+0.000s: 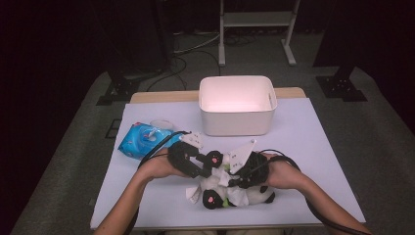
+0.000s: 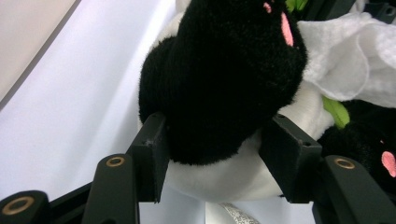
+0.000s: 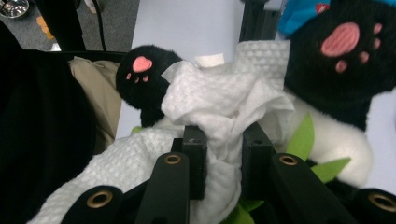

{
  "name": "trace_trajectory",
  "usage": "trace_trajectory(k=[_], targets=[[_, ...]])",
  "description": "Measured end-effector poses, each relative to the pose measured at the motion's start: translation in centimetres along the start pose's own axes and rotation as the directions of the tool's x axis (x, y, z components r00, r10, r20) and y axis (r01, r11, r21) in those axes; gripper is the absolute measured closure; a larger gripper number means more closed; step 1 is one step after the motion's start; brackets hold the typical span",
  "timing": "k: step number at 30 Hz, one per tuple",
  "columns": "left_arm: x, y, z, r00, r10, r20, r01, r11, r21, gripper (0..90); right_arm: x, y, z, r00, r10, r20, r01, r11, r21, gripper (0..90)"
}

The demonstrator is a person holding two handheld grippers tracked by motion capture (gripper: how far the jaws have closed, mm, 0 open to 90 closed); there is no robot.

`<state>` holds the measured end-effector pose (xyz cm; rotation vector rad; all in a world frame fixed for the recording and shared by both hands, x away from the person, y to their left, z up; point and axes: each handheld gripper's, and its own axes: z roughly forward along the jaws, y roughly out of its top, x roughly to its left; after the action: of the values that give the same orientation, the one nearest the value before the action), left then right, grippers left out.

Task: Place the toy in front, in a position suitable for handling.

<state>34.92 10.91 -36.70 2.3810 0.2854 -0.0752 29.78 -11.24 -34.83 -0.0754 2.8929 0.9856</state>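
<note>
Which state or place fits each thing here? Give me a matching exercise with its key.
Things:
1. left tongs
2. right tongs
3. bin
4. blue pack

States or places:
A. at the table's far side, beyond the plush
B. clamped on a white wipe
C. lying on the table beside the left hand
D. gripping a black limb of the plush

Pairs: 1-D, 2-B, 3-A, 4-C

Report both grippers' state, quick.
Left gripper: closed on the panda's black limb.
Right gripper: closed on the white wipe.
</note>
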Motion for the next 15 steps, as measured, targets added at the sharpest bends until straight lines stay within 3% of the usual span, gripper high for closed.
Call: trace_trajectory(k=[8,10,15], targets=[[0.1,0.0,0.1,1.0,0.004,-0.005,-0.004,1.0,0.003,45.3,0.1,1.5,0.6,0.9996,-0.029,0.008,0.029,0.999,-0.018,75.4],[0.1,0.0,0.1,1.0,-0.002,-0.006,0.002,1.0,0.004,45.3,0.1,1.8,0.7,0.9996,-0.026,-0.009,0.026,0.999,-0.041,75.4],[0.2,0.0,0.2,1.0,-0.005,-0.006,0.006,1.0,0.005,45.2,0.9,2.5,1.0,0.9979,-0.05,-0.042,0.048,0.998,-0.037,75.3]])
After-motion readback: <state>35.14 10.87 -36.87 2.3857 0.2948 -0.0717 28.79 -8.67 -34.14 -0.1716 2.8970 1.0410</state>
